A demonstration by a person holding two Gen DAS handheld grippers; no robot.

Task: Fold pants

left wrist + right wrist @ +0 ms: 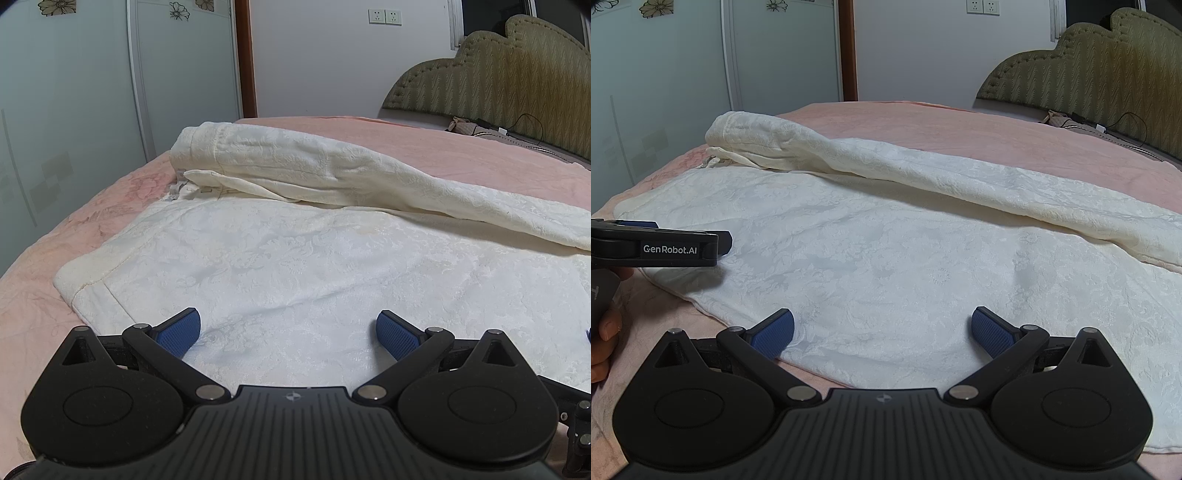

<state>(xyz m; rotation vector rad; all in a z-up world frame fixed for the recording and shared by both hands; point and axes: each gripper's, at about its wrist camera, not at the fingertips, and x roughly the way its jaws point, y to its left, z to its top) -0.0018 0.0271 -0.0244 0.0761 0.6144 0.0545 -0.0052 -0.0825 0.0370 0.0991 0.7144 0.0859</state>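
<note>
Cream-white patterned pants (295, 251) lie on a pink bedspread (44, 229). One leg lies flat and wide in front; the other leg (332, 170) is bunched in a long ridge behind it. My left gripper (288, 332) is open, low over the near edge of the flat leg by the waistband. My right gripper (882, 332) is open over the same leg's near edge, further right on the pants (886, 251). The left gripper also shows in the right wrist view (716, 243), hovering over the cloth's left end.
A padded olive headboard (517, 85) stands at the right with a cable and small items at its foot. Sliding wardrobe doors (92, 92) stand behind the bed at the left. The bedspread's left edge (613, 206) drops off near the pants.
</note>
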